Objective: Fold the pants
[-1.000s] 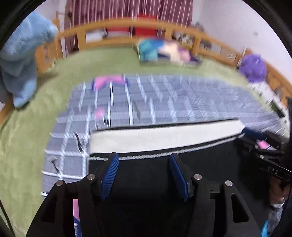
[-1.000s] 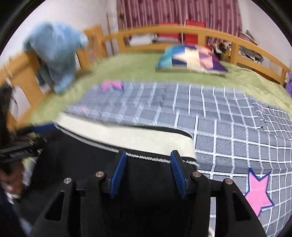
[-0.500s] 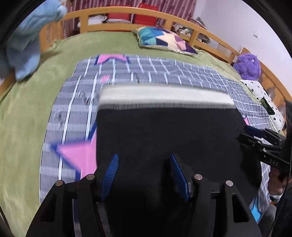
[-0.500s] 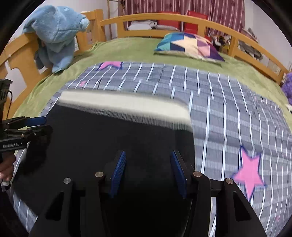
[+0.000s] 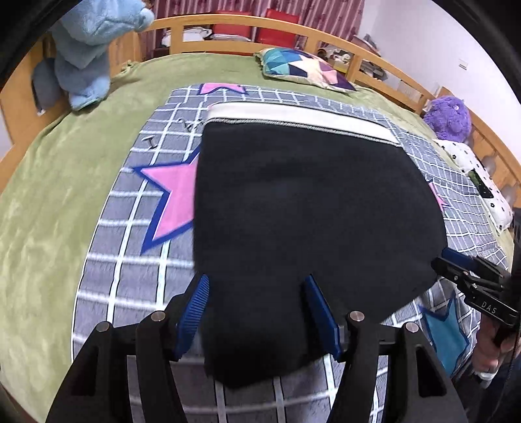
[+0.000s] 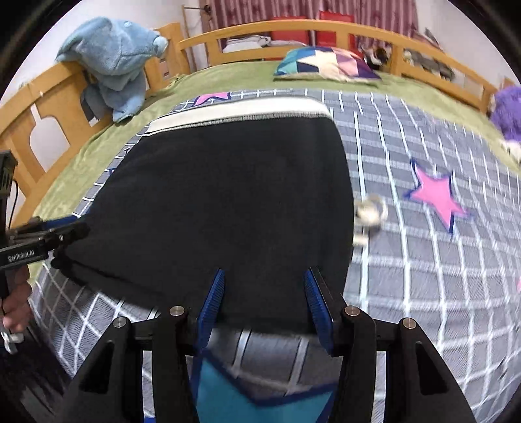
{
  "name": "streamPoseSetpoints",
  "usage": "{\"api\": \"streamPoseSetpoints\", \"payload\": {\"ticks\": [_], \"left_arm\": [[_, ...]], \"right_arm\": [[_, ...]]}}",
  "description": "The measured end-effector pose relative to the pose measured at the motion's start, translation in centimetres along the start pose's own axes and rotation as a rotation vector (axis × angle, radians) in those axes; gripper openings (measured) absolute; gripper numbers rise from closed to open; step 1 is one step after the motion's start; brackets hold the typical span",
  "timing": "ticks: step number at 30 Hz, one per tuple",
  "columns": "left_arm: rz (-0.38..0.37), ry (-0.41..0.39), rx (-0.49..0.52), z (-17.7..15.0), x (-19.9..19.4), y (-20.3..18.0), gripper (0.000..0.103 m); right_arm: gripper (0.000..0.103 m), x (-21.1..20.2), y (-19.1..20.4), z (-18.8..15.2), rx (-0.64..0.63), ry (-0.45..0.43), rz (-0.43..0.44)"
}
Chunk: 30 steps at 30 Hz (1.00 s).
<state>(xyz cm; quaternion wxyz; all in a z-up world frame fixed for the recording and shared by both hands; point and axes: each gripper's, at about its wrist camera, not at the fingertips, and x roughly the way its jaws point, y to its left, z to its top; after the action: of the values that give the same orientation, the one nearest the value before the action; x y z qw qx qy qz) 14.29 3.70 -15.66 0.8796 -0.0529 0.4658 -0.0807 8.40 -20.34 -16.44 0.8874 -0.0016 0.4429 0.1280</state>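
Observation:
Black pants [image 5: 309, 211] with a cream waistband [image 5: 293, 114] lie spread on the checked blanket [image 5: 130, 253]; they also show in the right wrist view [image 6: 228, 201]. My left gripper [image 5: 257, 309] is open, its blue pads on either side of the near edge of the pants. My right gripper [image 6: 263, 306] is open in the same way over the near right edge. Each gripper shows at the side of the other's view: the right one [image 5: 472, 279] and the left one [image 6: 42, 240], both at the pants' corners.
The blanket lies on a green bedspread [image 5: 49, 195] inside a wooden bed rail [image 6: 293, 29]. A blue plush toy [image 6: 114, 65] hangs on the rail at left. A patchwork pillow [image 5: 302, 68] lies at the back, a purple plush [image 5: 449, 117] at right.
Both grippers have drawn back toward me and risen. The pants, held up close a second ago, now lie flat on the blanket with the waistband far from me.

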Motion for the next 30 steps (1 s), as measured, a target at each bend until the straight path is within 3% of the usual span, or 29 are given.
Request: {"api": "streamPoseSetpoints", "payload": {"ticks": [3,8,16,19,24,30], "left_arm": [[0.005,0.003,-0.016,-0.2,-1.2,-0.1,0.059],[0.021,-0.083,0.000,-0.2,-5.8,-1.1,0.060],[0.079,-0.208,0.006,-0.5,-12.1,-2.6,0.071],[0.067,-0.228,-0.007,-0.7,-13.6,-2.9,0.074],[0.052,-0.234,-0.020,-0.9,-14.9,-3.6,0.074],[0.064,-0.252,-0.013,-1.1,-15.7,-4.4,0.079]], "right_arm": [[0.051,-0.2,0.1,-0.5,0.043,0.016,-0.015],[0.052,-4.1,1.9,0.7,0.057,-0.087,0.007],[0.074,-10.4,3.0,1.5,0.108,-0.187,-0.079],[0.077,-12.4,3.4,1.4,0.112,-0.193,-0.100],[0.097,-14.7,4.1,0.7,0.101,-0.214,-0.159],[0.101,-16.0,4.4,0.2,0.097,-0.218,-0.182]]}}
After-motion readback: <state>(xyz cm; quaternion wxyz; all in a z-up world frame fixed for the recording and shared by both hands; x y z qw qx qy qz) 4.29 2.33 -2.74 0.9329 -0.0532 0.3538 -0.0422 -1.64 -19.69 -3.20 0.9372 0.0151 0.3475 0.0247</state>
